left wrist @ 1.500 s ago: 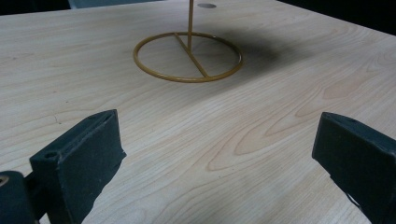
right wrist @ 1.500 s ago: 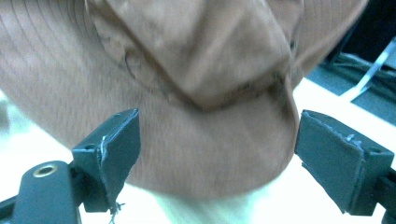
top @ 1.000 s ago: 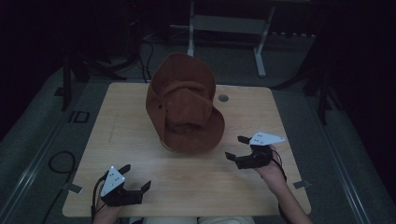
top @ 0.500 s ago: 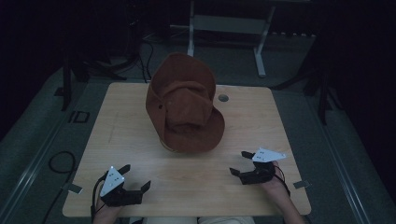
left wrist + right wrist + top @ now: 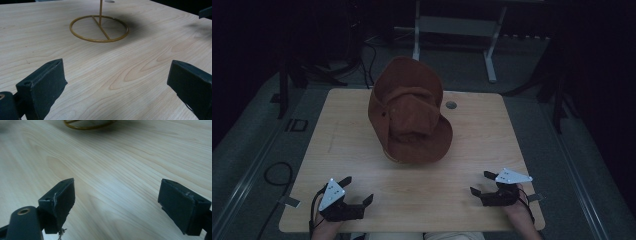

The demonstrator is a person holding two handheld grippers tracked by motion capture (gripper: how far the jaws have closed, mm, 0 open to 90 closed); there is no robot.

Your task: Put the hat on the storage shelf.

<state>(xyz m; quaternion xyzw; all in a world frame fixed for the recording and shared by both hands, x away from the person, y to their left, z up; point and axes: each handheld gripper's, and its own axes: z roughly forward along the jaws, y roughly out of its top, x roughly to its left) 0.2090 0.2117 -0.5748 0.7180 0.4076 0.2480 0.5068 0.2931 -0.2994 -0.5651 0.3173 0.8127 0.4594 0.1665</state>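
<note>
**Top-heavy hat on a thin stand**

A brown hat (image 5: 409, 112) perches on a slim gold stand whose ring base (image 5: 99, 28) sits toward the table's (image 5: 522, 135) far edge, about midway between its sides. The left gripper (image 5: 354, 196) rests at the near-left corner, the right gripper (image 5: 483, 183) at the near-right corner; each has its jaws spread wide and holds nothing. The hat looks large and tilted over a small base, so a sideways nudge or one-sided tug could likely tip the stand or slide the hat off.
</note>
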